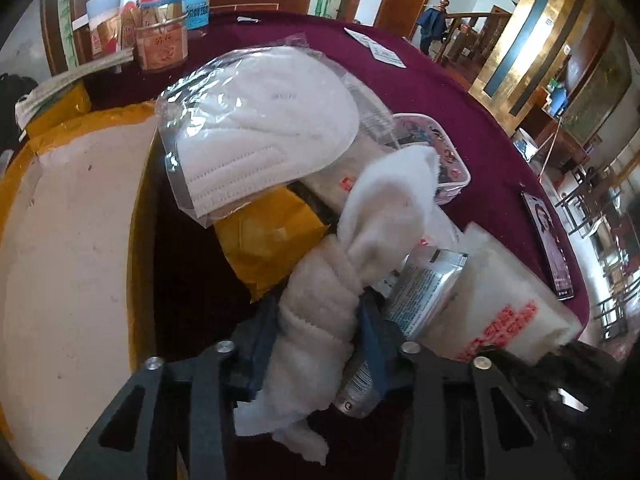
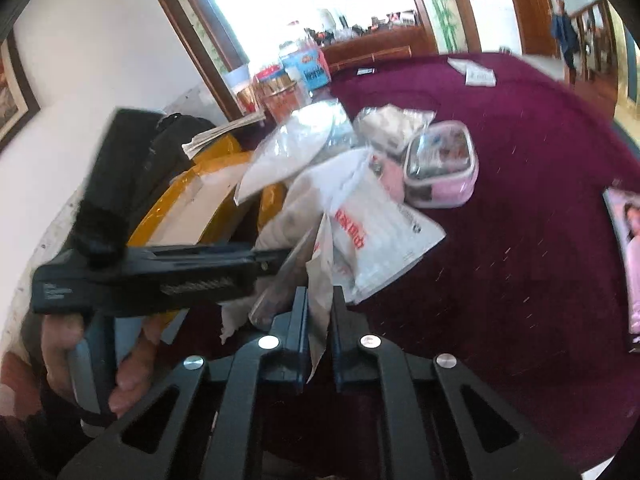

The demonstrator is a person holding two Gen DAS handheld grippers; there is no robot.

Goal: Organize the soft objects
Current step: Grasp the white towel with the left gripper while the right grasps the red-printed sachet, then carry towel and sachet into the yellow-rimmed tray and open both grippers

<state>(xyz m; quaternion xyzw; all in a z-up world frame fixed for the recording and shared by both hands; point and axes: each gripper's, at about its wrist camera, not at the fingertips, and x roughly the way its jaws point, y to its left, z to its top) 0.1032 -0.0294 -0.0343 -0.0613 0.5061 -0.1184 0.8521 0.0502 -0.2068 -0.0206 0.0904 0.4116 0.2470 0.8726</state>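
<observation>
My left gripper (image 1: 318, 320) is shut on a rolled white cloth (image 1: 320, 292), with a silver foil packet (image 1: 424, 292) pressed against its right finger. A bagged white face mask (image 1: 264, 128) lies just ahead, over the rim of a yellow box (image 1: 264, 240). My right gripper (image 2: 320, 304) is shut on the corner of a white plastic bag with red print (image 2: 368, 224). The left gripper's body (image 2: 152, 272), with the hand holding it, crosses the right wrist view at the left.
A pink lidded box (image 2: 440, 168) sits on the maroon tablecloth (image 2: 500, 260). Jars and a blue packet (image 1: 160, 36) stand at the table's far edge. A phone (image 1: 552, 248) lies on the right. Paper slips (image 1: 380, 50) lie farther back.
</observation>
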